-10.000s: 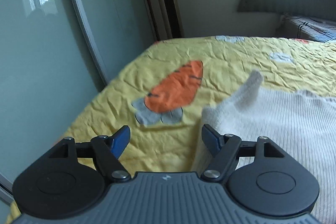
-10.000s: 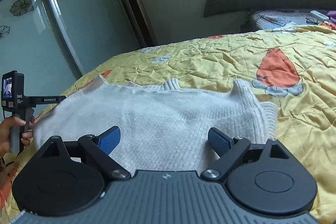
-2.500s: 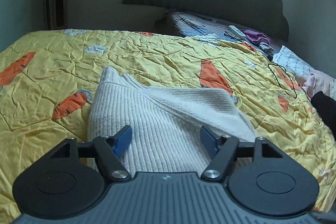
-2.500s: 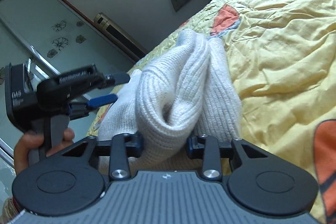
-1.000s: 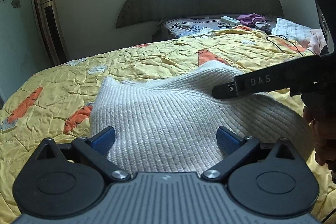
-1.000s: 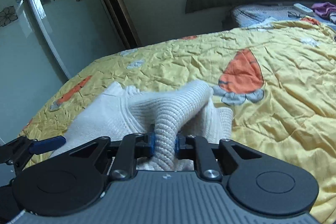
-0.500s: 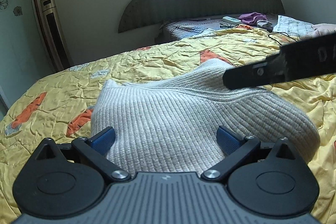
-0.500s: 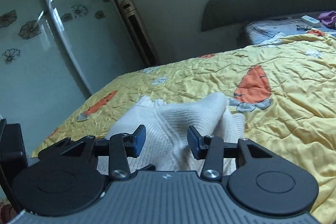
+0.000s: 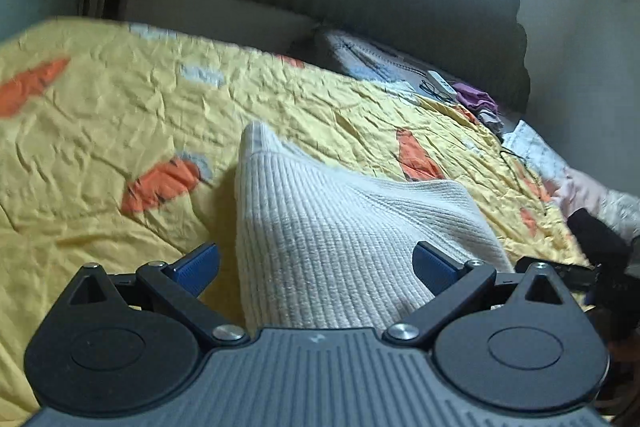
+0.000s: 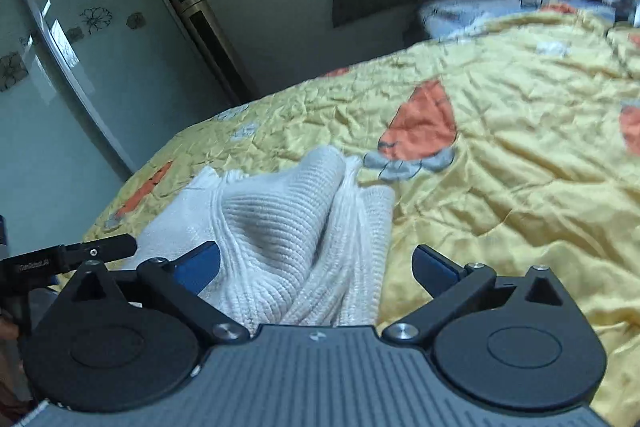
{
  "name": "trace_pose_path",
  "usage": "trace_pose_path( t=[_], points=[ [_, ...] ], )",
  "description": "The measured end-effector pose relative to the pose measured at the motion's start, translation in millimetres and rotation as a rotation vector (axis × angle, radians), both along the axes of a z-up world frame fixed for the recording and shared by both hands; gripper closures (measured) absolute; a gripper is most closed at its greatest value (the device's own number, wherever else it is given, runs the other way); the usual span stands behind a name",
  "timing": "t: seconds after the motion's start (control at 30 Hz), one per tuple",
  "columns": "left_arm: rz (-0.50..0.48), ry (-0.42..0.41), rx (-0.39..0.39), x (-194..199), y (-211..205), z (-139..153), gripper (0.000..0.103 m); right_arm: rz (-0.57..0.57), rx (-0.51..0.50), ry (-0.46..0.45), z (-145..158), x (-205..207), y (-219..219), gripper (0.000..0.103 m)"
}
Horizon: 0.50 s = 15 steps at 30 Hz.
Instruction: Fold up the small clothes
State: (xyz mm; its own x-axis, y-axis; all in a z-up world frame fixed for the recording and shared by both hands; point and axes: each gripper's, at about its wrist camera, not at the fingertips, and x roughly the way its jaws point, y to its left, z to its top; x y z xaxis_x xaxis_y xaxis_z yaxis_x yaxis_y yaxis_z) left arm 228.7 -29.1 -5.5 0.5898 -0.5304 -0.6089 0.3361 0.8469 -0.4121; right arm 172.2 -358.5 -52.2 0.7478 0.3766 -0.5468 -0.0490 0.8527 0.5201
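Observation:
A cream ribbed knit sweater lies folded on the yellow carrot-print bedspread. My left gripper hangs open over its near edge, blue pads apart, and the knit passes between the pads without being pinched. In the right wrist view the sweater is bunched in ridges. The jaws of my right gripper are opening, and the sweater's bunched edge lies loose between its pads. The left gripper's tool shows at the left edge of that view.
A dark headboard and pillows with small items sit at the bed's far end. Clothes and a cable lie at the right side. A glass wardrobe door and a tall standing unit stand to the left.
My right gripper has let go of the sweater fold and spread its jaws wide. The left gripper swung and rolled leftward along the sweater's edge; the right tool is no longer across its view.

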Motion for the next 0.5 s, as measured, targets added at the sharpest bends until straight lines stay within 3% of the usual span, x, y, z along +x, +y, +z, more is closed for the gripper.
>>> trace_pose_path(
  t=[0.1, 0.3, 0.4, 0.5],
  points=[
    [-0.027, 0.14, -0.107, 27, 8, -22, 0.0, 0.024, 0.081, 0.08, -20, 23, -2, 0.004],
    [-0.115, 0.255, -0.217, 50, 0, -49, 0.0, 0.136, 0.19, 0.083, -38, 63, 2, 0.006],
    [-0.119, 0.273, -0.242, 57, -2, -52, 0.001, 0.149, 0.19, 0.088, -39, 75, 1, 0.02],
    [-0.104, 0.259, -0.205, 56, -5, -49, 0.017, 0.152, 0.185, 0.077, -38, 73, 5, 0.032]
  ],
)
